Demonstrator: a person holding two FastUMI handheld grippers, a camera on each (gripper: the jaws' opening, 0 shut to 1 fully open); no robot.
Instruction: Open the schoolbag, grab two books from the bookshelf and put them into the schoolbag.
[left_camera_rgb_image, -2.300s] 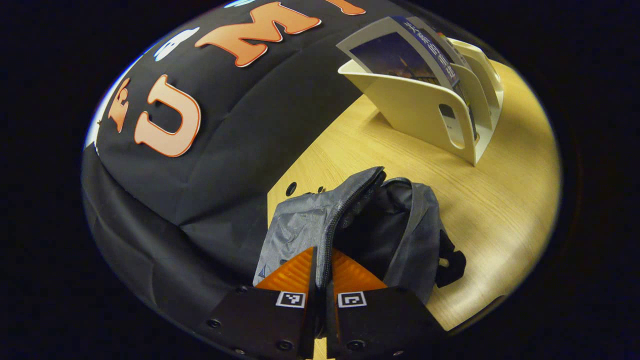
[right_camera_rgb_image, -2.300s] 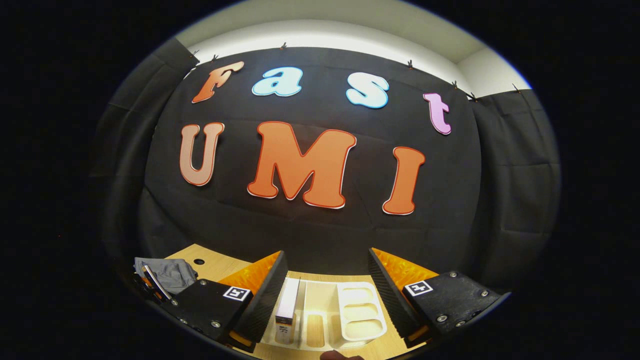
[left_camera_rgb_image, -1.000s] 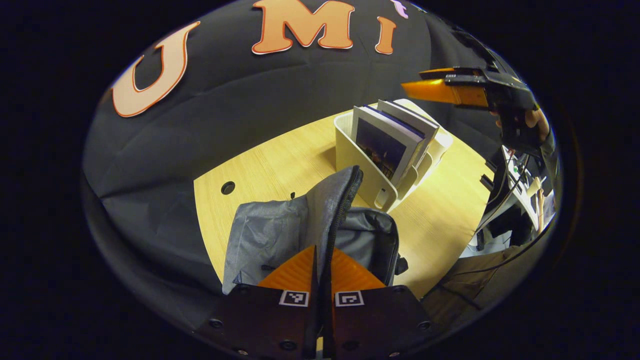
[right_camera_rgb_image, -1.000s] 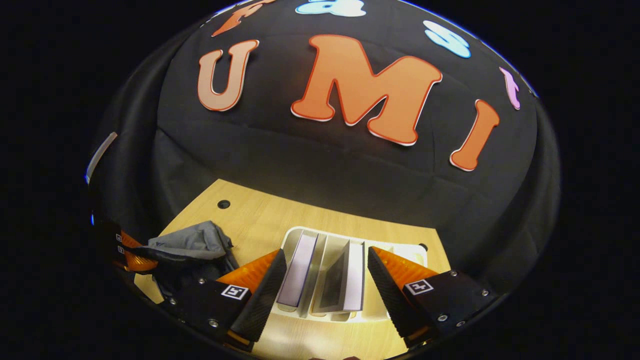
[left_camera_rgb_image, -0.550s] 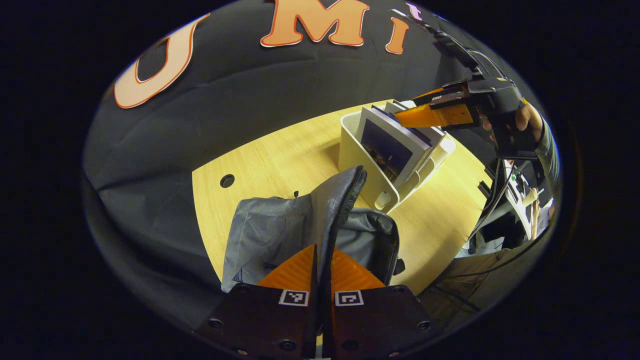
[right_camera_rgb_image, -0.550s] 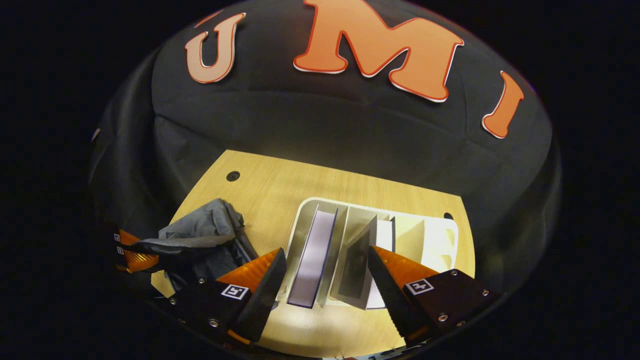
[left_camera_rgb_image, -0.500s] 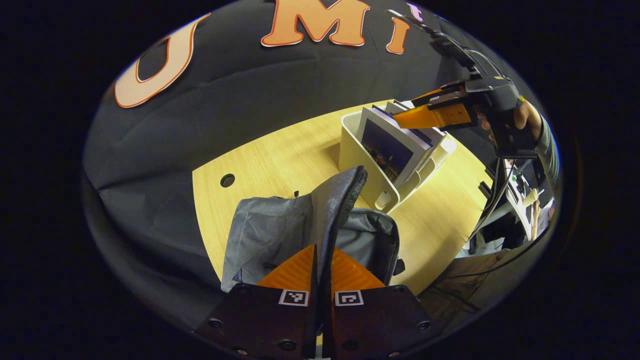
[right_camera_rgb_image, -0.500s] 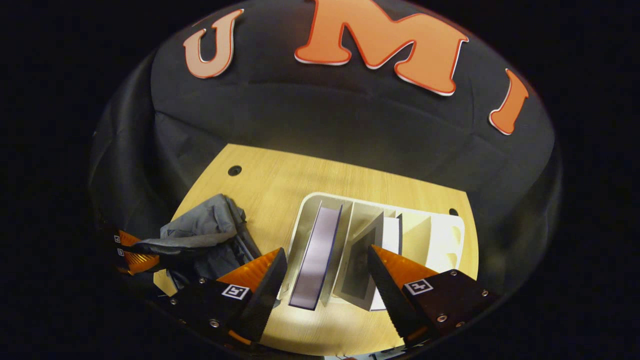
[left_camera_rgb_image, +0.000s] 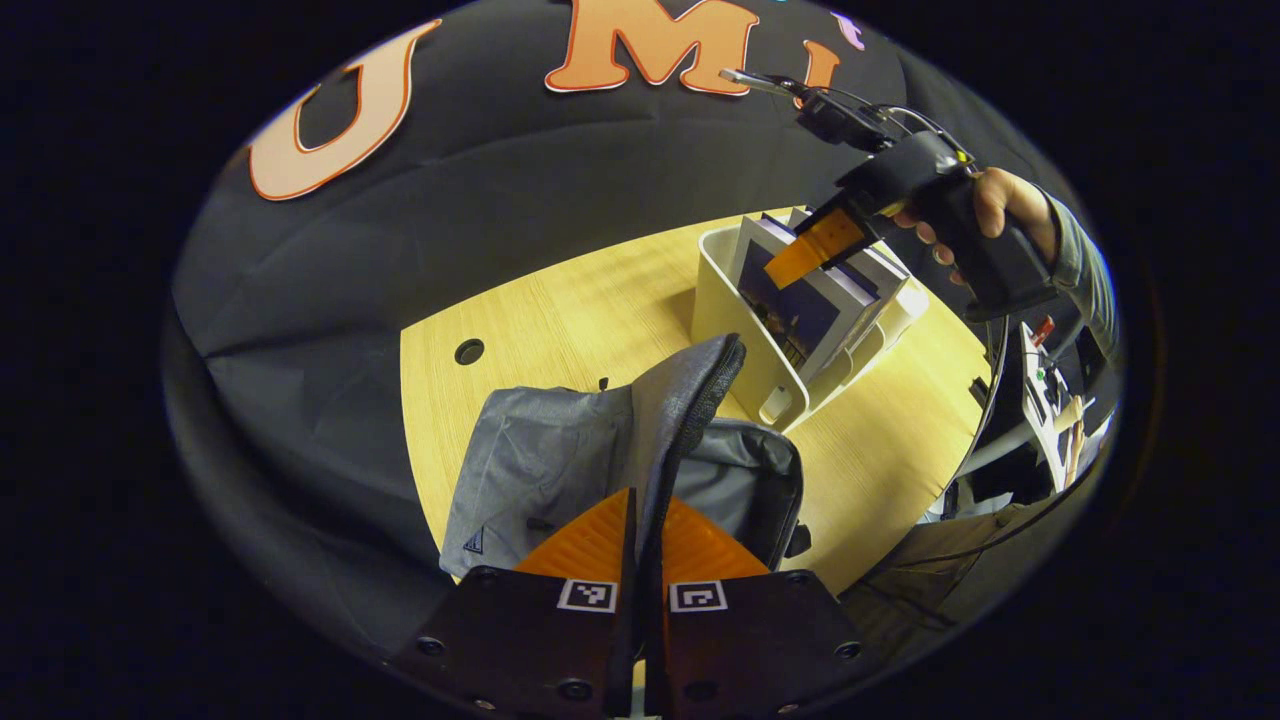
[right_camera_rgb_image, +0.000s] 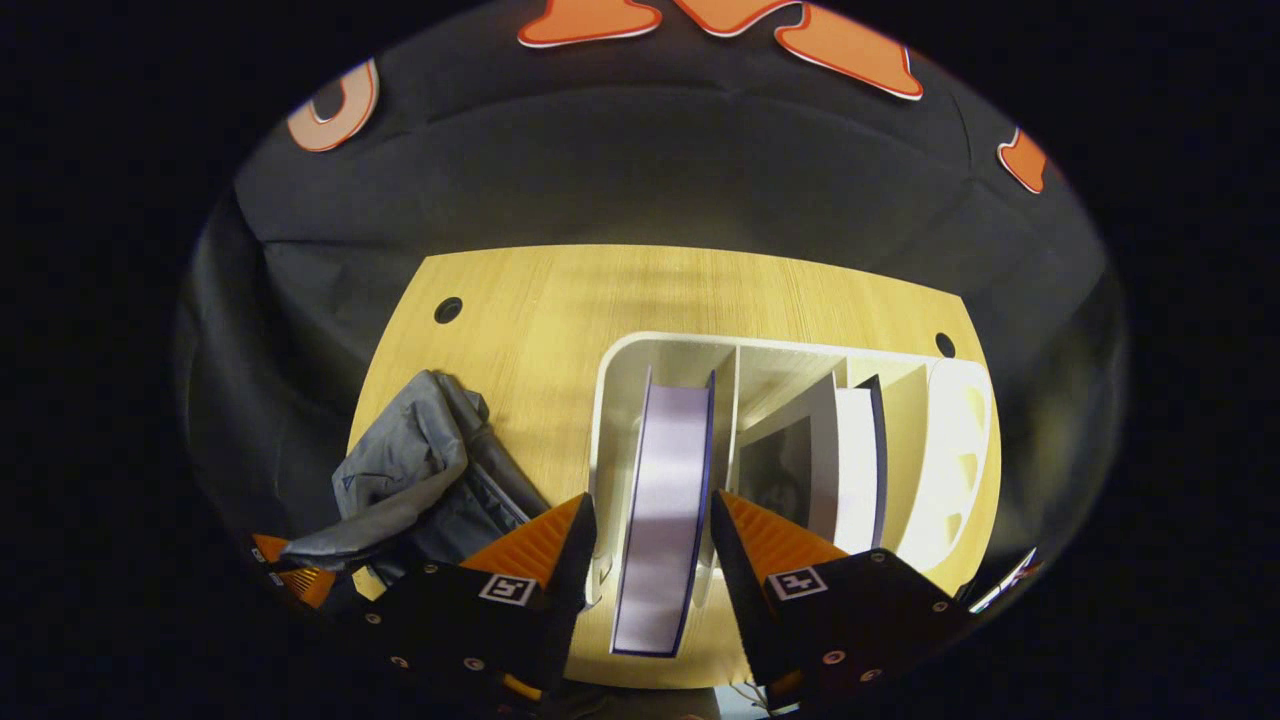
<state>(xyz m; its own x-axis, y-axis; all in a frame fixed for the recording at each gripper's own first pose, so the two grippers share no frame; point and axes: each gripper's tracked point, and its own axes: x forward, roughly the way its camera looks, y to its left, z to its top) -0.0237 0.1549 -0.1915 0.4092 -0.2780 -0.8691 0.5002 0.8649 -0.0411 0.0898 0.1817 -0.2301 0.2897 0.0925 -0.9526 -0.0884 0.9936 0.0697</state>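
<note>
Pinching schoolbag (left_camera_rgb_image: 560, 460) flap, left tool (left_camera_rgb_image: 643, 560) clamped; right tool (right_camera_rgb_image: 645, 545) apart, straddling book (right_camera_rgb_image: 662, 500) in bookshelf (right_camera_rgb_image: 960, 450).

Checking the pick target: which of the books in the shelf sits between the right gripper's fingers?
The thick book in the bookshelf's compartment nearest the schoolbag. The right gripper straddles it, while the other book stands one compartment over.
</note>
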